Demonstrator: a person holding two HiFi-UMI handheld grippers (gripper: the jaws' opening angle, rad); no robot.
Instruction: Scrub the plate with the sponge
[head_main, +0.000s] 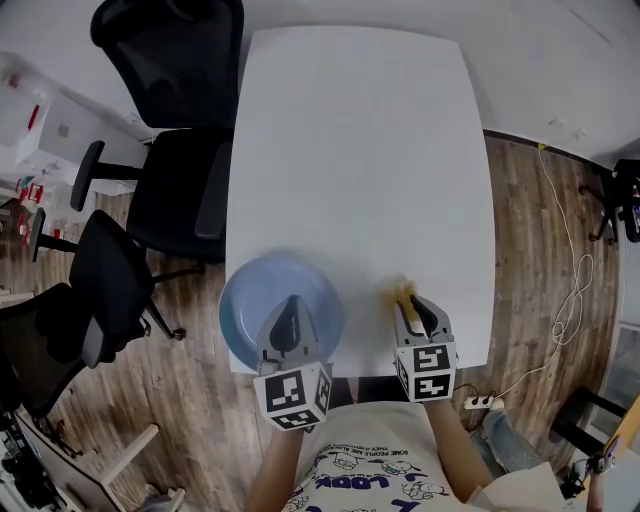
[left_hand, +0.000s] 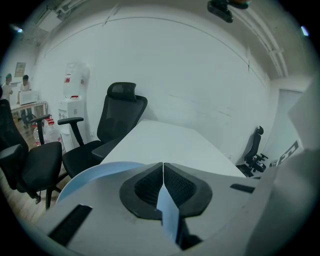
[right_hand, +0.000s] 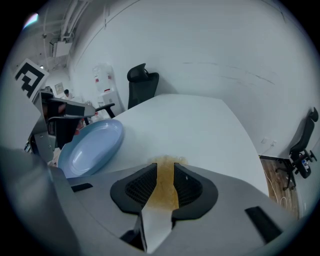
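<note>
- While the plate (head_main: 250, 290) is pinched at its near rim by the closed left gripper (left_hand: 163, 170), it lies at the near left edge of the table (head_main: 350, 150).
- The sponge (right_hand: 165, 187) is clamped in the right gripper (right_hand: 165, 172), to the right of the plate and apart from it.
- Under hard scrubbing, the thin rim could be levered from the jaws and the plate tipped off the edge.
- The soft sponge could be dragged loose.
</note>
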